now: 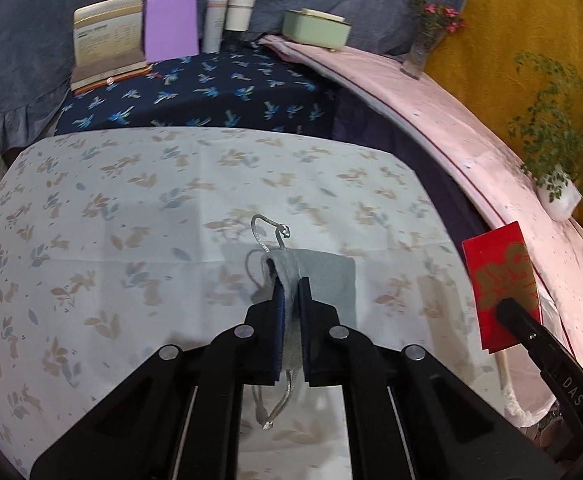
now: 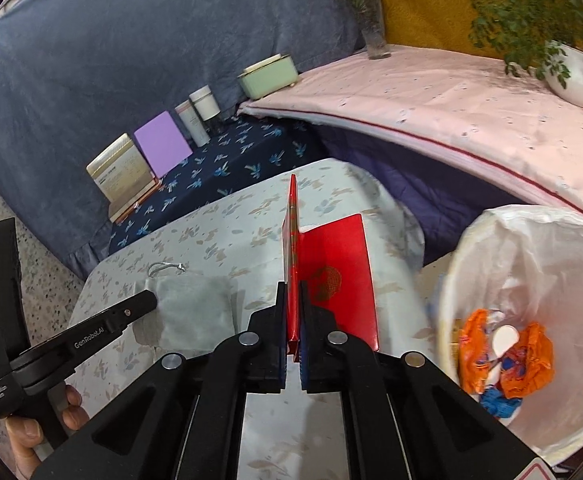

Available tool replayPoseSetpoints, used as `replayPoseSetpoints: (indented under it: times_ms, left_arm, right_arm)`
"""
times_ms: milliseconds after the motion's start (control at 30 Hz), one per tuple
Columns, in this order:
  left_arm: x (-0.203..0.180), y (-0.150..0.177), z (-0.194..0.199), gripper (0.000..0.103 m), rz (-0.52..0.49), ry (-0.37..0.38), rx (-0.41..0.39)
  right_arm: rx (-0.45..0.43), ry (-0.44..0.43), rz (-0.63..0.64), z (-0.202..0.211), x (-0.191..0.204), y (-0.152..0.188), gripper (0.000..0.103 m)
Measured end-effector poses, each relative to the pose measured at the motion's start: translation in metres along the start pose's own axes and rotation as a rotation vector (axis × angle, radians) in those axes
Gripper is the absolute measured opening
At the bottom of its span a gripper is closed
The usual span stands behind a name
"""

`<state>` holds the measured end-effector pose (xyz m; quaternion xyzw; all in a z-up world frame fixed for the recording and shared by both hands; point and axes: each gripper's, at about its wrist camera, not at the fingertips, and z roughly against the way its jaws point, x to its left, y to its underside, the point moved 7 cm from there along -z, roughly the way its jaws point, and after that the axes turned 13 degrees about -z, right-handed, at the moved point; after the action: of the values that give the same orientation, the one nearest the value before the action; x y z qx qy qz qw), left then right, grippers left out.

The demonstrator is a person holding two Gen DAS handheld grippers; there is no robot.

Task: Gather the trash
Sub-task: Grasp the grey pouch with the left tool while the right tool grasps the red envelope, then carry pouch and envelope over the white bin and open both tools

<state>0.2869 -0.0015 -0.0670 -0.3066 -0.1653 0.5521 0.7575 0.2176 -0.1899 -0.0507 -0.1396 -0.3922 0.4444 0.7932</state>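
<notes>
Grey velvet fills the middle of the left wrist view: our left gripper is clenched on a small grey pouch, its silver drawstring looping up above the jaws and trailing below them. The pouch hangs over the pale floral cloth that covers the table, which otherwise looks bare in this view.

Our right gripper is pinched shut on a red envelope with gold print; one flap stands on edge straight up between the jaws and the other leans to the right of them. In the left wrist view the same envelope shows at the right edge of the frame, held by the dark tip of the right gripper.

At the lower right of the right wrist view stands the trash bin, lined with a white bag, just beside the table. It already holds crumpled orange wrappers, something blue and a white scrap, so we judge part of the collecting done.

What is left, as we read it, is to carry both held pieces over the bin and let them go. The bin lies nearer the right gripper, so the envelope probably goes first. Boxes and bottles at the upper left look like furnishings, not trash.
</notes>
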Motion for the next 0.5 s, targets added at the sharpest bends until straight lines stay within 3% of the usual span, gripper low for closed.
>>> replayPoseSetpoints:
  times_ms: [500]
  left_arm:
    - [-0.148,-0.015,0.025,0.006,-0.19,0.116,-0.048]
  right_arm:
    - [-0.116,0.08,-0.141,0.079,-0.104,-0.024,0.004]
